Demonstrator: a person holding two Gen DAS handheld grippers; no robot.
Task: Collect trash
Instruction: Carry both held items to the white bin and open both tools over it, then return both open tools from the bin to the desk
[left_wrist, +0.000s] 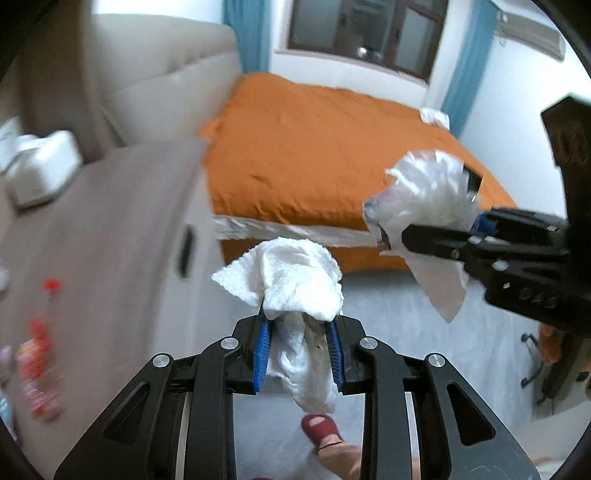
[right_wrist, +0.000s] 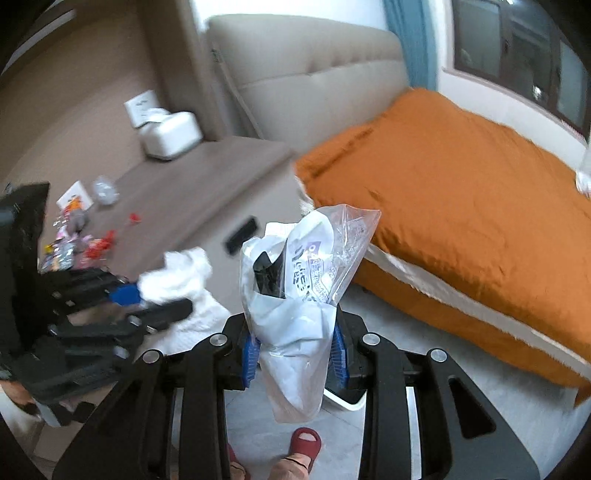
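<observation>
A crumpled white paper towel (left_wrist: 299, 280) is pinched between the blue pads (left_wrist: 263, 350) of the left gripper (left_wrist: 299, 349); the jaws are pressed in on it, with the bulk of the towel bunched ahead of the fingertips and a tail hanging down behind them. In the right wrist view the same left gripper (right_wrist: 155, 299) is seen to the left of the right jaws, towel (right_wrist: 181, 277) clamped at its tip.

A crumpled clear plastic bag (right_wrist: 303, 295) with printed lettering is gripped between the blue pads (right_wrist: 250, 354) of the right gripper (right_wrist: 295, 350); the jaws are closed on its middle, the open top fanned out ahead of them and the bottom drooping below. In the left wrist view the right gripper (left_wrist: 439, 240) is seen to the right of the left jaws, bag (left_wrist: 424, 199) held at its tip.

Both loads are held in the air, apart from each other.

Ahead and to the left of the jaws a brown cabinet top (right_wrist: 192, 184) is seen, with small red and mixed wrapper scraps (right_wrist: 85, 240) and a white box (right_wrist: 170, 136) on it. Ahead and to the right lies a bed with an orange cover (left_wrist: 314, 147). Below the jaws, a foot in a red slipper (left_wrist: 321, 432) is seen on the pale floor (left_wrist: 388, 314). Edges of both views are motion-blurred.
</observation>
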